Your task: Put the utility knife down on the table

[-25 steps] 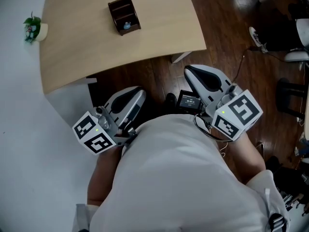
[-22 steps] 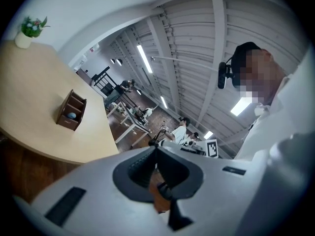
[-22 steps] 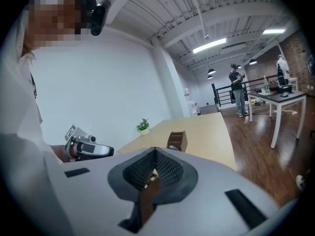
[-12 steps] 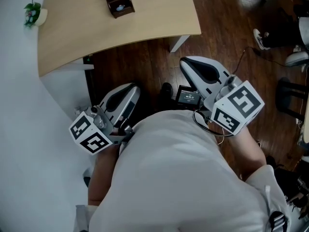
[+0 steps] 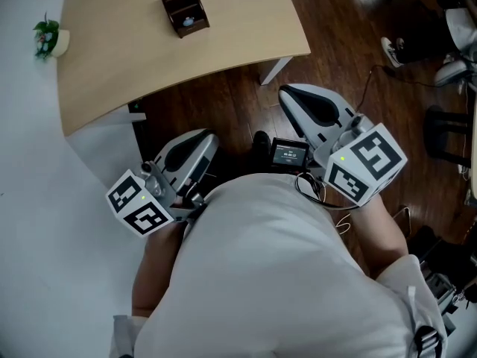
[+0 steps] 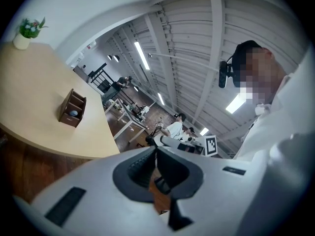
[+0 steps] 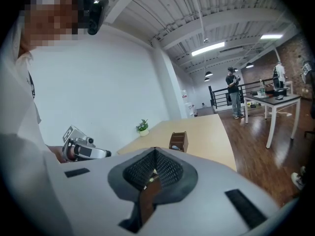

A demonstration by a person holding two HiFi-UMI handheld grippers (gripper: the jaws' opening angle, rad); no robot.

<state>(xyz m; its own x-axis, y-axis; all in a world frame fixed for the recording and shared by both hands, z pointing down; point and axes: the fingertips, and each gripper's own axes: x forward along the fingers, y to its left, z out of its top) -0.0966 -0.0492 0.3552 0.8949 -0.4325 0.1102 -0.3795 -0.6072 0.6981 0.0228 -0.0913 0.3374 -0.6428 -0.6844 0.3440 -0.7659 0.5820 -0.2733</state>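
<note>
No view shows a utility knife plainly, so I cannot tell where it is. The grey-and-white left gripper [image 5: 197, 144] has its dark ribbed pads pressed together with nothing between them, as the left gripper view [image 6: 156, 151] shows. The grey-and-white right gripper [image 5: 294, 99] is likewise closed on nothing, its pads meeting at the tip in the right gripper view [image 7: 155, 151].

In the head view both grippers are held close to the wearer's white shirt [image 5: 261, 274], the left at 9 o'clock of the torso and the right at 2 o'clock, each pointing toward 12 o'clock. Each carries a cube with black-and-white square markers, left [image 5: 140, 203] and right [image 5: 365, 162]. A small black device with a lit screen [image 5: 289, 154] sits between them.

Over the dark wooden floor [image 5: 223, 107], at 12 o'clock of the grippers and well apart from them, stands the pale wooden curved-edge table [image 5: 223, 21] on a white leg [image 5: 274, 71]. On it is a dark brown wooden compartment box [image 5: 183, 7] with a small bluish object [image 5: 188, 21] inside, too small to identify. At 9 o'clock of the box, on the table's far corner, is a small green plant in a white pot [image 5: 48, 39].
</note>
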